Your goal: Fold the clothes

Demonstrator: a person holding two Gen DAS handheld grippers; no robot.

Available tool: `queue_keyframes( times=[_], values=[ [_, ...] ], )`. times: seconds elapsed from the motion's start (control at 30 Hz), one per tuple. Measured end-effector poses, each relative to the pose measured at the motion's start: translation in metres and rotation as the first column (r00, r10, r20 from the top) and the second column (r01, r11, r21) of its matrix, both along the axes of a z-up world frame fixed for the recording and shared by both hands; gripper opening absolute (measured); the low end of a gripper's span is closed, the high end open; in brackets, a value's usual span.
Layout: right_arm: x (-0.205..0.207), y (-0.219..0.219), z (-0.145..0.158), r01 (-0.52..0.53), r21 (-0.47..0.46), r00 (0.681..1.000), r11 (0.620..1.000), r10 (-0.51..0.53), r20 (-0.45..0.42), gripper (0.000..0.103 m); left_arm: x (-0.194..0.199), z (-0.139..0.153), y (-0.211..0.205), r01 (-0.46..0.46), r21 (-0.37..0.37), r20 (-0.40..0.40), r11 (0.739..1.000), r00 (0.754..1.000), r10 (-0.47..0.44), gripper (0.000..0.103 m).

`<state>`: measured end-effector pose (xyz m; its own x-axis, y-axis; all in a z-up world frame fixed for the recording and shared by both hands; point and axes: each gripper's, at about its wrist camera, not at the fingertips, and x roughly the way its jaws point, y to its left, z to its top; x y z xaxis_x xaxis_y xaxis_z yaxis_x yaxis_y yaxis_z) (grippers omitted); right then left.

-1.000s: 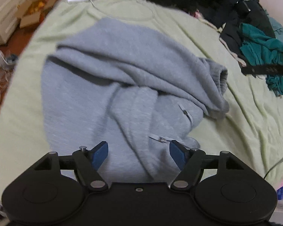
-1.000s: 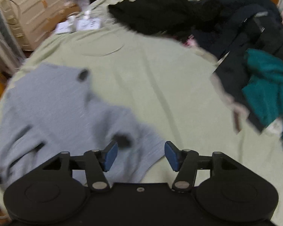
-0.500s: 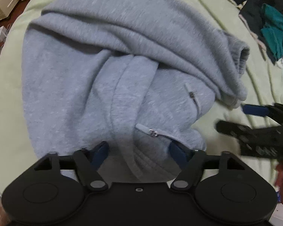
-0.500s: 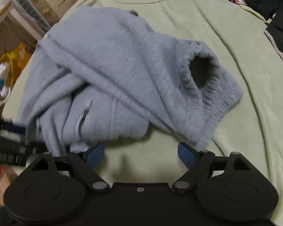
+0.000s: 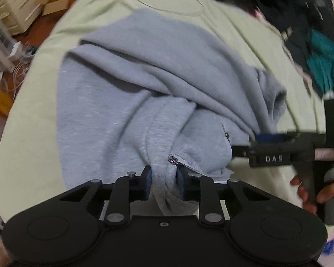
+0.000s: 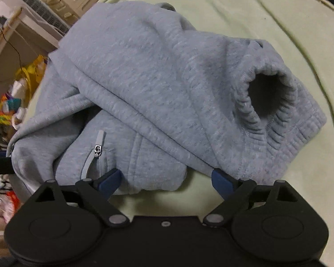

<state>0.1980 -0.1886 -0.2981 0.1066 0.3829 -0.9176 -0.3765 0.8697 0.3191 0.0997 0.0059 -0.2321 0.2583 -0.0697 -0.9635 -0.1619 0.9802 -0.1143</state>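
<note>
Left gripper (image 5: 163,183): jaws clamped on crumpled grey fleece zip jacket (image 5: 144,93)
Right gripper (image 6: 164,181): jaws spread wide at jacket's edge
Surface: pale green bed (image 6: 267,17)

Grey hoodie (image 5: 144,84) lying crumpled on the bed.
You're seeing it bunched, one sleeve draping across, cuff (image 6: 271,102) gaping open, zipper (image 5: 173,159) showing near its edge.
</note>
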Motion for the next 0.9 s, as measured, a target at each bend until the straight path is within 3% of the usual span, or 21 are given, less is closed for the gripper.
queue_keyframes(
  times=[0.07,0.1,0.2,0.3,0.37,0.43,0.47,0.53,0.6,0.67,0.8,0.87,0.9],
  values=[
    [0.002,0.002,-0.001,-0.002,0.013,1.000,1.000,0.003,-0.008,0.090,-0.002,0.012,0.006,-0.008,0.009,0.021,1.000,1.000,0.008,0.019],
    [0.003,0.003,-0.002,-0.004,0.020,1.000,1.000,0.004,-0.012,0.089,-0.005,0.018,0.011,-0.022,0.018,0.032,1.000,0.999,0.022,0.002],
    [0.006,0.005,-0.004,-0.005,0.037,1.000,0.999,0.006,-0.024,0.084,-0.010,0.039,0.036,-0.076,0.128,0.089,0.989,0.994,0.065,0.000],
    [0.006,0.005,-0.010,0.002,0.041,0.999,0.999,0.000,-0.037,0.084,-0.014,0.041,0.067,-0.093,0.125,0.062,0.988,0.994,0.086,0.000],
    [0.007,0.005,-0.013,0.006,0.045,0.999,0.999,-0.004,-0.045,0.084,-0.017,0.042,0.078,-0.096,0.097,0.064,0.991,0.994,0.090,0.000],
    [0.007,0.005,-0.017,0.010,0.048,0.999,0.999,-0.008,-0.054,0.091,-0.018,0.040,0.082,-0.113,0.053,0.059,0.992,0.992,0.110,0.001],
    [0.008,0.005,-0.018,0.013,0.050,0.998,0.999,-0.010,-0.058,0.099,-0.017,0.036,0.081,-0.123,-0.001,0.051,0.992,0.991,0.123,0.001],
    [0.008,0.005,-0.022,0.017,0.053,0.998,0.998,-0.014,-0.067,0.102,-0.016,0.033,0.079,-0.132,-0.077,0.040,0.988,0.990,0.136,0.003],
    [0.008,0.006,-0.025,0.021,0.056,0.997,0.998,-0.017,-0.075,0.102,-0.012,0.026,0.066,-0.098,-0.143,0.026,0.985,0.994,0.103,0.013],
    [0.009,0.006,-0.029,0.026,0.059,0.996,0.998,-0.021,-0.084,0.102,-0.005,0.018,0.051,-0.058,-0.189,0.012,0.980,0.998,0.061,0.039],
    [0.010,0.006,-0.036,0.035,0.065,0.995,0.997,-0.028,-0.101,0.102,0.011,0.003,0.024,-0.034,-0.260,-0.008,0.965,0.999,0.033,0.046],
    [0.010,0.006,-0.039,0.039,0.068,0.993,0.997,-0.032,-0.109,0.102,0.018,-0.008,0.014,-0.032,-0.259,-0.043,0.965,0.999,0.021,0.077],
    [0.015,0.003,-0.042,0.009,0.047,0.996,0.999,-0.005,-0.084,0.102,0.022,-0.016,0.008,-0.029,-0.256,-0.070,0.966,0.998,0.012,0.078]
  ],
)
